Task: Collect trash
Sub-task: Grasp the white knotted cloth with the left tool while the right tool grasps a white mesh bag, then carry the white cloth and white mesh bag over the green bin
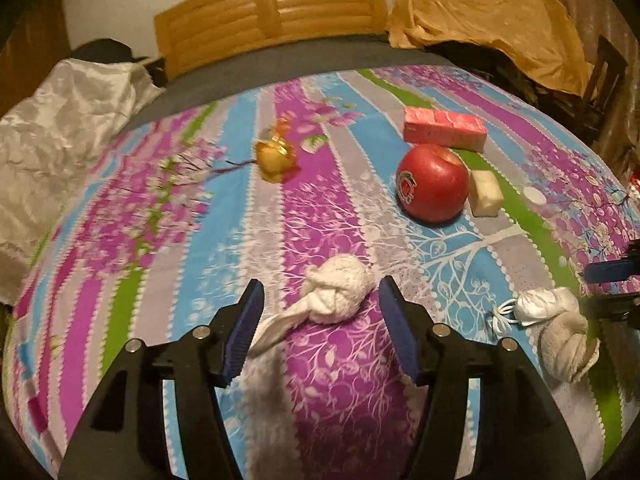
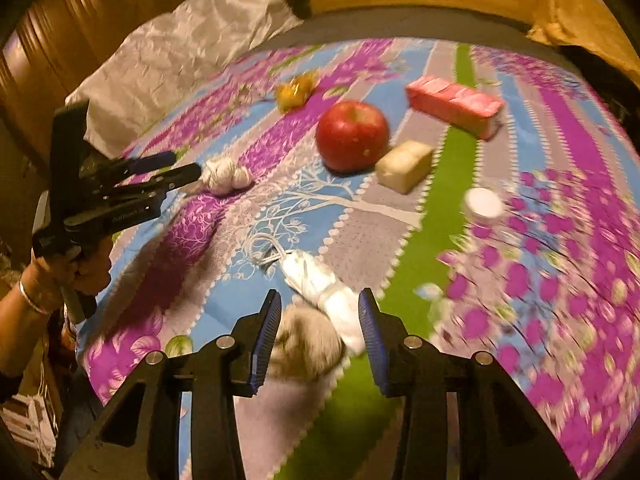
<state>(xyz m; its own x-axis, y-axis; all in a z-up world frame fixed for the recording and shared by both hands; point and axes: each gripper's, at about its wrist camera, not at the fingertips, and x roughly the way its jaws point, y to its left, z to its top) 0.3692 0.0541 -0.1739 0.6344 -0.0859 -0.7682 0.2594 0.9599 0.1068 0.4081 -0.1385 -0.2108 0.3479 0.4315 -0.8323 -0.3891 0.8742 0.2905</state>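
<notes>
Left claw (image 1: 320,308), jaws apart, straddles a knotted white tissue wad (image 1: 340,294) lying free on the striped floral bedspread (image 1: 332,380). Beyond: crinkled gold wrapper (image 1: 276,156), glossy red apple (image 1: 432,182) with an unreadable sticker, pink rectangular carton (image 1: 444,128), cream block (image 1: 485,193). Right claw (image 2: 320,326), jaws apart, flanks a crumpled white face mask (image 2: 320,284) and a beige wad (image 2: 308,346); contact unclear.

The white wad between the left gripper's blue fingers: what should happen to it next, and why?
Probably lower the left gripper a little and close it on the white wad. The jaws stand open on either side of the wad without touching it, and it lies loose on the cloth, so it looks ready to pinch.
</notes>
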